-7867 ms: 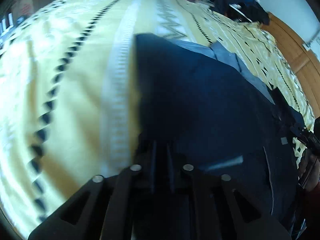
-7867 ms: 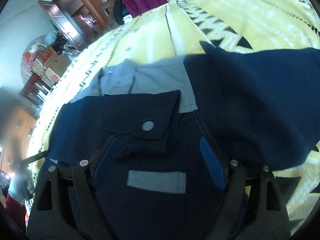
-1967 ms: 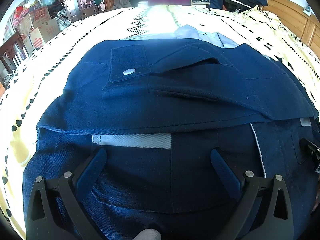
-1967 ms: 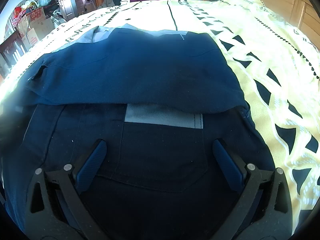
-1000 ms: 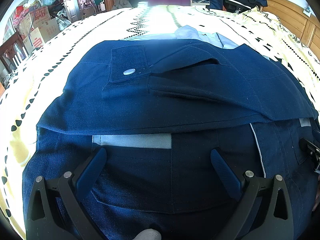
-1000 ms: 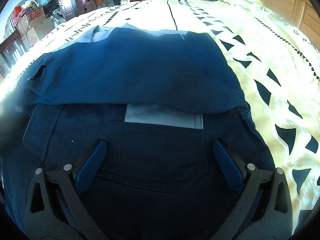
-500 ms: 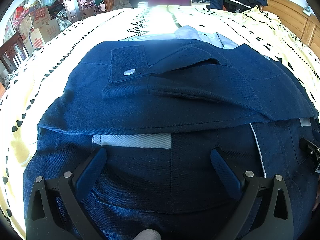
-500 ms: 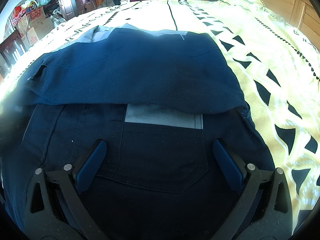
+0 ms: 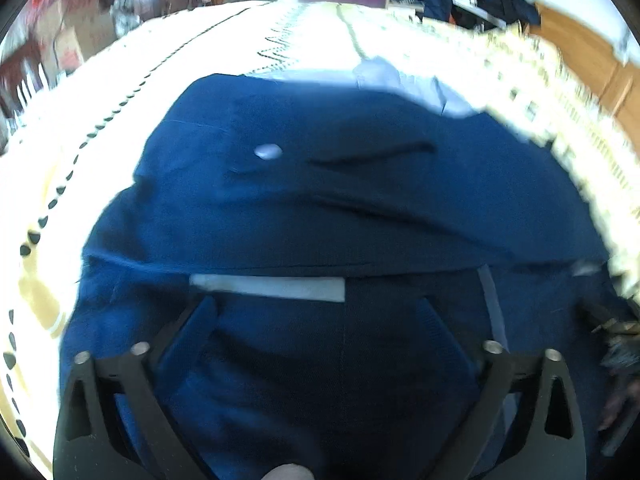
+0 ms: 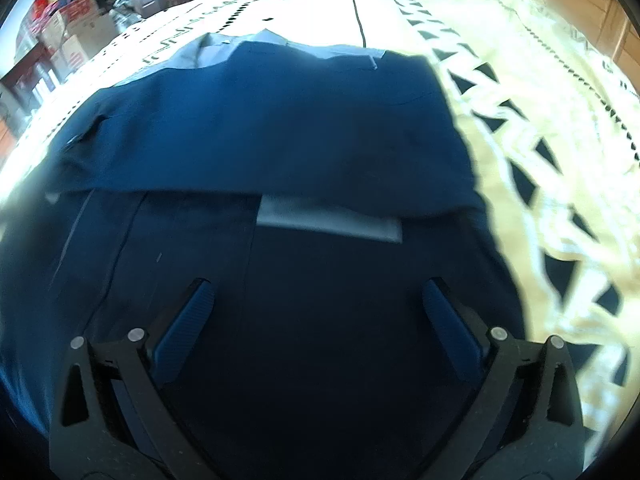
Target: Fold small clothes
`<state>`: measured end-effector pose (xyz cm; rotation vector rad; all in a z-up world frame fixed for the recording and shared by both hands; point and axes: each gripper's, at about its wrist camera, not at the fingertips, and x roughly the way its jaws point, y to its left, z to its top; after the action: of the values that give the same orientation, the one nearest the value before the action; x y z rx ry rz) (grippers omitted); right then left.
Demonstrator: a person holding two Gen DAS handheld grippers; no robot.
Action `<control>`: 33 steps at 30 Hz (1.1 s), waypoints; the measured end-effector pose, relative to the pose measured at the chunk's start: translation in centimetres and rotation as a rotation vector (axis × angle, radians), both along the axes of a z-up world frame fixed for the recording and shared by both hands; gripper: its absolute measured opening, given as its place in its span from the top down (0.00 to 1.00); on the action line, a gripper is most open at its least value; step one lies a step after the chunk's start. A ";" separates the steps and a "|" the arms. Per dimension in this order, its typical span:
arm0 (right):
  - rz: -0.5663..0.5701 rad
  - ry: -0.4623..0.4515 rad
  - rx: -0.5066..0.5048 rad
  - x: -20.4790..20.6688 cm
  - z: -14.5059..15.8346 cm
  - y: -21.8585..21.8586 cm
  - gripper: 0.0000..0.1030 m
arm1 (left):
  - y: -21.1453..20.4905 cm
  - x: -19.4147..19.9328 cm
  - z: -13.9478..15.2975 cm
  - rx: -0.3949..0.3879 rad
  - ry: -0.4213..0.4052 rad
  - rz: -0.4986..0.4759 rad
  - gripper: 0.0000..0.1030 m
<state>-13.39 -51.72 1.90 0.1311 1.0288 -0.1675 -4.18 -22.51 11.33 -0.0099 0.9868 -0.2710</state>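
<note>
Directly ahead of both grippers, a navy work jacket (image 9: 360, 208) lies partly folded on a yellow patterned bedspread (image 10: 540, 92), its upper layer doubled over so the fold edge runs across just beyond the fingertips. Its pale grey collar (image 10: 224, 50) shows at the far end. The left gripper (image 9: 316, 316) is spread wide above the lower layer with a grey reflective strip (image 9: 268, 286) just past its blue pads (image 9: 188, 340), and the right gripper (image 10: 318, 300) is likewise spread wide and holds nothing, a second grey strip (image 10: 328, 218) just beyond it.
</note>
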 end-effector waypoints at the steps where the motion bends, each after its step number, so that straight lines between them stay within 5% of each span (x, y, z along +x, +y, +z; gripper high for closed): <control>1: 0.012 -0.016 -0.003 -1.4 1.1 -0.2 0.01 | 1.3 -0.4 1.7 -0.021 -0.024 0.002 0.05; 5: 0.011 -0.075 0.062 -8.0 4.7 -1.9 0.00 | 7.7 -4.9 9.3 -0.036 -0.207 -0.009 0.00; 9: 0.014 -0.040 0.074 -15.2 5.5 -2.8 0.01 | 13.8 -11.1 12.3 -0.025 -0.246 -0.050 0.00; 15: 0.041 0.092 0.209 -21.4 3.1 -3.2 0.22 | 18.5 -18.2 7.7 -0.035 -0.048 -0.080 0.04; 20: 0.049 0.135 0.234 -22.8 1.4 -2.7 0.23 | 19.6 -20.9 2.5 -0.172 0.112 -0.052 0.39; 26: 0.055 0.134 0.294 -23.6 1.9 -2.7 0.23 | 17.2 -23.1 0.3 -0.149 0.196 -0.144 0.44; 33: 0.051 0.147 0.319 -23.7 2.2 -1.9 0.21 | 17.1 -24.0 -1.7 -0.148 0.250 -0.131 0.45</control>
<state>-37.07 -53.61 4.11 0.3860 1.1999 0.0350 -28.14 -5.45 9.63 -0.1164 1.2161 -0.4715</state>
